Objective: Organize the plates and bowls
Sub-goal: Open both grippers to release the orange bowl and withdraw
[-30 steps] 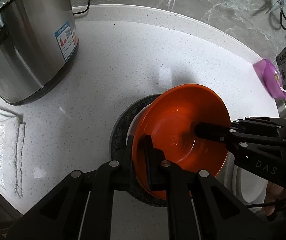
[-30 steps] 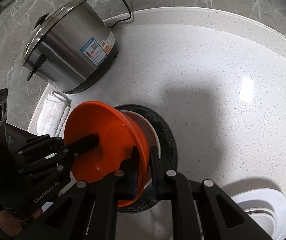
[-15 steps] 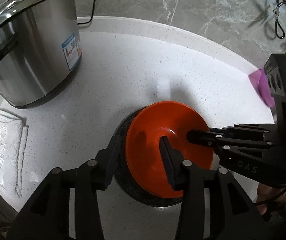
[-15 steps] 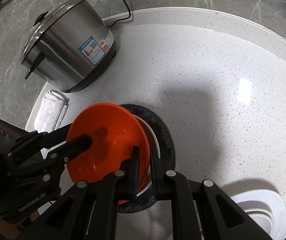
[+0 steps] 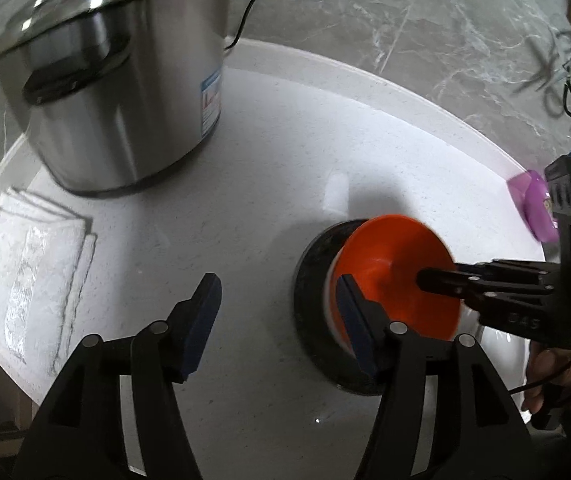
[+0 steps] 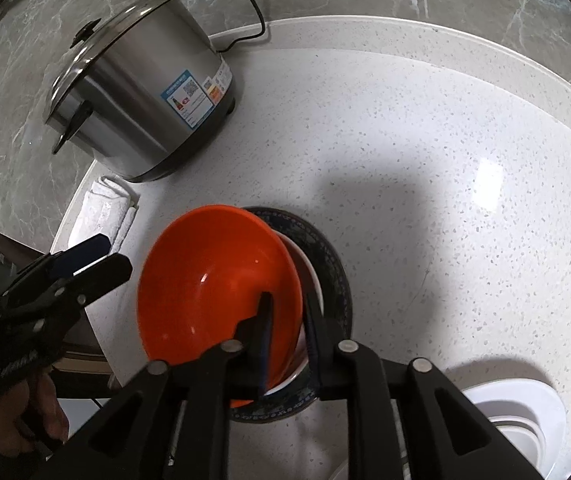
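Note:
An orange bowl [image 6: 213, 280] sits tilted on a white bowl [image 6: 311, 280] that rests on a dark patterned plate [image 6: 335, 264]. It also shows in the left wrist view [image 5: 389, 264] on the dark plate [image 5: 309, 292]. My right gripper [image 6: 289, 312] straddles the orange bowl's near rim with its jaws slightly parted. My left gripper [image 5: 277, 304] is open and empty, to the left of the stack, and shows in the right wrist view [image 6: 105, 256].
A steel cooker [image 6: 141, 100] with a cord stands at the back left, also in the left wrist view [image 5: 117, 92]. A folded white cloth [image 5: 29, 264] lies near the counter's left edge. White dishes [image 6: 525, 432] sit at the right. A purple object [image 5: 537, 204] is far right.
My left gripper let go of the orange bowl, opened wide and pulled back to the left. The bowl settled lower onto the stack; my right gripper's jaws have eased apart around its rim.

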A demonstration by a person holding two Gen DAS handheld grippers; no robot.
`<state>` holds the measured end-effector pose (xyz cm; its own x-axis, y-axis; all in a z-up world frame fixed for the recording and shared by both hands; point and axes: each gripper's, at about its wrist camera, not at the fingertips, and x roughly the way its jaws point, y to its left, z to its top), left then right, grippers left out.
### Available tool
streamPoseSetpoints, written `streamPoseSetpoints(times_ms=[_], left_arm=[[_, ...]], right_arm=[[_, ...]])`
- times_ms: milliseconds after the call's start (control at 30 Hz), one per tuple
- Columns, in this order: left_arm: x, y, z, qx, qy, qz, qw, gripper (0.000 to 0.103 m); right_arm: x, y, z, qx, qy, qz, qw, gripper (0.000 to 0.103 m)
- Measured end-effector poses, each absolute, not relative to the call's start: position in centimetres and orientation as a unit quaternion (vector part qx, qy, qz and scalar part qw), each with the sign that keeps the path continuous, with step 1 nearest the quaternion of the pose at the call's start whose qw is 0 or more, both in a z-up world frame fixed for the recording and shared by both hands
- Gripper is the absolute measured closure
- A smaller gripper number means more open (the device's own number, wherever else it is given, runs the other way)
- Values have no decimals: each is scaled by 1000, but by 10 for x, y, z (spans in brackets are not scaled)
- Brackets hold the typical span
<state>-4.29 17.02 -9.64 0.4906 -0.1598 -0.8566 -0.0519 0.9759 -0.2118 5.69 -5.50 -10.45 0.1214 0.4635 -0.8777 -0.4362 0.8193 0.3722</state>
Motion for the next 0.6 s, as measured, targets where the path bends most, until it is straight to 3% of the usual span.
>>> streamPoseSetpoints(times_ms=[133, 200, 600], left_arm=[[-47, 176, -105, -117, 512, -37, 850, 45], [-49, 177, -112, -126, 515, -43, 847, 45], [-44, 189, -136, -149, 527, -91, 832, 45]], right_arm=[[51, -47, -98, -20, 587, 305, 749, 70], [49, -44, -94, -33, 584, 304, 752, 59], [58, -84, -76, 4, 569, 304, 764, 58]])
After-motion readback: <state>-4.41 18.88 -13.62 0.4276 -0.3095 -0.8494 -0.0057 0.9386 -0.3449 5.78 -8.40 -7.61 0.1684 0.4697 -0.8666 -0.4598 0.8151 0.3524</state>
